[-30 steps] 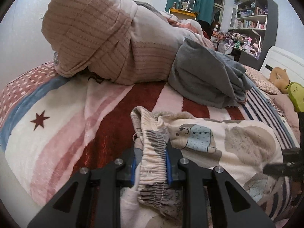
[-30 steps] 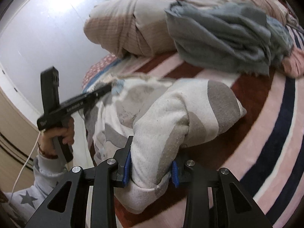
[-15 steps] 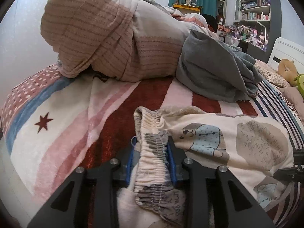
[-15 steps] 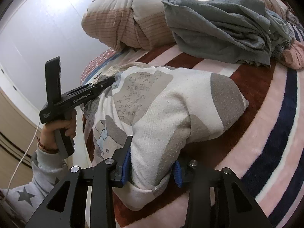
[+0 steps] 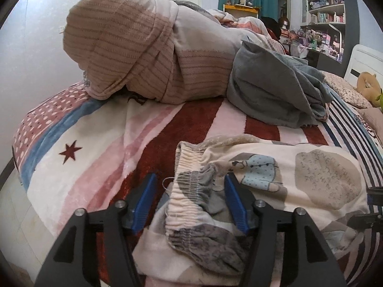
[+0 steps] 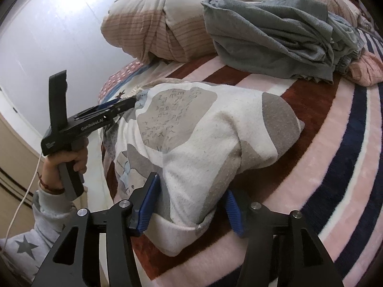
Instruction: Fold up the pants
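Jaws, left gripper (image 5: 190, 199): spread wide, gripping nothing; elastic waistband (image 5: 189, 179) of pants (image 5: 299, 174) lies loose between the blue pads, touching neither as far as seen.
Jaws, right gripper (image 6: 191, 202): also spread; folded end of pants (image 6: 203, 143) bulges between the pads, cloth touching or just beside the left pad, right pad partly hidden behind fabric. No firm pinch apparent.
Pants: cream w/ grey patches and cartoon print, lying on striped blanket (image 5: 95, 148) on the bed, near its front edge. Appears already doubled over at least once.
Key relation: long axis runs gripper to gripper, waistband end at left gripper, folded end at right gripper. Each end sits directly ahead of its own jaws; neither hand nearer overall.
Est. stage: fold laid down, both ends let go; next prob. regrip for another fold, closing on all layers.
Other: rolled pink duvet (image 5: 134, 55), grey garment (image 5: 275, 91), both behind the pants, well apart.
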Available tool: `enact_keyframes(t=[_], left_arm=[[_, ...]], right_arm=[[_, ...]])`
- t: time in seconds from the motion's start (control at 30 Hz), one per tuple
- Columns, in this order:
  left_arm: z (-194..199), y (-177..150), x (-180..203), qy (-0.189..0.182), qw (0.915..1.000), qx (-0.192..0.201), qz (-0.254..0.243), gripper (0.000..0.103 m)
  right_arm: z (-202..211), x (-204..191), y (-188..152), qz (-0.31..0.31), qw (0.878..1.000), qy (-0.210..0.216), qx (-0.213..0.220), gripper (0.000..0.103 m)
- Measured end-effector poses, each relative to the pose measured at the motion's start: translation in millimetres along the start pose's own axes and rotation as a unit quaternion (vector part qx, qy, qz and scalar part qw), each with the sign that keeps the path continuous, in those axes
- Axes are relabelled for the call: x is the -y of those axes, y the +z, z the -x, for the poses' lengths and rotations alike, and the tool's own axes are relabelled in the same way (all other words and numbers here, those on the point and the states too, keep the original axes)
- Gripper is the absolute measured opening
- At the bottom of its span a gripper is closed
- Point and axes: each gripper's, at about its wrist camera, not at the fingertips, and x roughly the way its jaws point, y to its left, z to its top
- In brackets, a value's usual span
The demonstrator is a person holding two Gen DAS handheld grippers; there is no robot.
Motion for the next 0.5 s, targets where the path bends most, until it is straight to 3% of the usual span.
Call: enact_keyframes(t=[0.1,0.27,0.5], left_arm=[[8.8,-0.6,3.5,-0.010,0.9999,-0.004,0.006,0.061],[27.9,-5.7,17.3,-0.012,0.9999,0.000,-0.007,0.063],[45.7,-10.5,57.4,-0.033,0.9992,0.000,-0.024,0.064]], right_arm=[[2.2,0.6,-4.1,0.000,1.000,-0.006,-0.001,0.055],[11.9,0.0,-10.5,-0.003,1.000,-0.007,0.002,0.057],[35.4,-1.5,-22.9,-0.003,1.000,-0.026,0.008,0.065]])
